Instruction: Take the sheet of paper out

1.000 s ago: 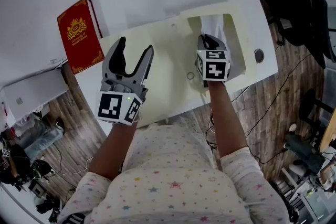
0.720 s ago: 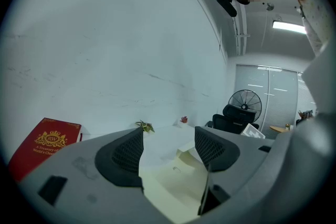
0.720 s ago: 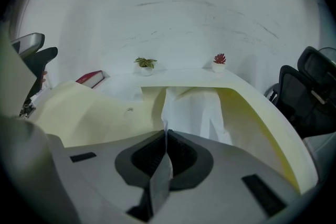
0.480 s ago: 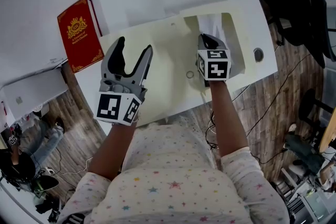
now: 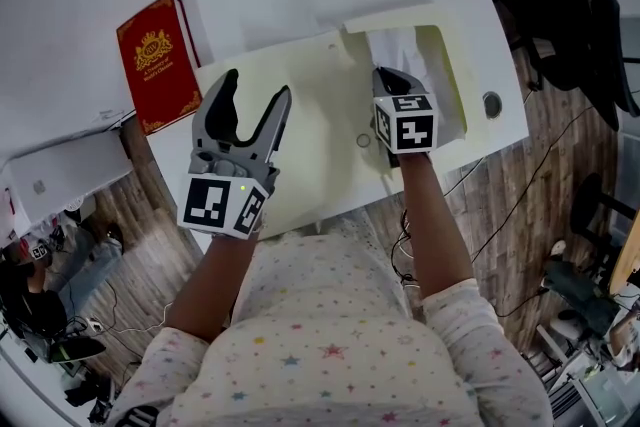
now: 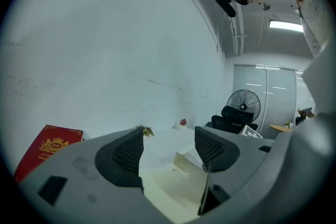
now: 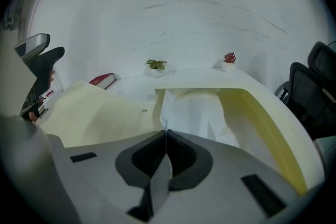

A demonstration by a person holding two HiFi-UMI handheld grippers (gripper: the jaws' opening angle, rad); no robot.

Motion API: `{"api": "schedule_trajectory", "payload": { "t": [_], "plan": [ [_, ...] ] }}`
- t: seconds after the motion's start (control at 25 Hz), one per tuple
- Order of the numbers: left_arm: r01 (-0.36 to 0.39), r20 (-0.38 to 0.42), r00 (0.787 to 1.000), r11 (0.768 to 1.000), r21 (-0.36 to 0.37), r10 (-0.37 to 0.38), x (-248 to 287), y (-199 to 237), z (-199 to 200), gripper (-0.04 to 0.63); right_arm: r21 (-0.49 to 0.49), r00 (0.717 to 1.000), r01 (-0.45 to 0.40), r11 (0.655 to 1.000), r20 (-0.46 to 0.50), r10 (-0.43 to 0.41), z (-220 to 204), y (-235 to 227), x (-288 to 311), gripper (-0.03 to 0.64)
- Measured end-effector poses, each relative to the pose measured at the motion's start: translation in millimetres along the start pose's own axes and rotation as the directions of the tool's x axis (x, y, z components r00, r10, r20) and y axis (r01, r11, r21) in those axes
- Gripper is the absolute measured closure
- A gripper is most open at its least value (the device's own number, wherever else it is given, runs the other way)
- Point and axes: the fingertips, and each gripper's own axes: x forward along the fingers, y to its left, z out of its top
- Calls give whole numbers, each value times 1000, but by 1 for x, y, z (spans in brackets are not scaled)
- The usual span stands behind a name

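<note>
Beyond the right tool point(image 5: 390, 75), in the head view, the sheet of paper point(image 5: 398, 47) lies partly inside the envelope point(image 5: 300, 115) on the worktop point(image 5: 260, 5). In the left gripper view, the left tool point(image 6: 169, 145) hangs over the envelope, jaws apart and empty. In the right gripper view, the jaws pinch the sheet's near edge. Nothing pins the envelope, so pulling may drag it along or tear the thin paper.

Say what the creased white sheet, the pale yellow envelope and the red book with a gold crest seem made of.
The white sheet: thin matt paper; it creases and folds where the right gripper pinches it. The pale yellow envelope: likely stiffer matt paper or card, lying flat. The red book: probably a coated hard cover; gold crest printed or stamped.
</note>
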Motion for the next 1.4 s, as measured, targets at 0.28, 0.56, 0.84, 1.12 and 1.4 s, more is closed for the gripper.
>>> {"api": "schedule_trajectory", "payload": {
  "t": [0.28, 0.56, 0.84, 1.12, 1.4],
  "plan": [
    [-4, 15, 1000, 1000, 9, 3, -9, -3, 9, 310, -5, 998, -68, 998, -13, 68, -1, 18, -1, 614],
    [-17, 31, 999, 1000, 16, 17, -18, 1, 17, 310, 38, 988, -153, 988, -8, 153, -1, 39, -4, 614],
    [-30, 52, 998, 999, 24, 29, -31, 3, 27, 310, 53, 977, -212, 976, 11, 212, 2, 60, -11, 615],
    [-44, 72, 997, 999, 26, 42, -46, 7, 36, 310, 56, 967, -254, 966, 45, 252, 10, 81, -23, 615],
    [-48, 96, 994, 998, 29, 45, -57, 9, 44, 310, 78, 951, -299, 951, 105, 290, 24, 98, -41, 615]
  ]
}}
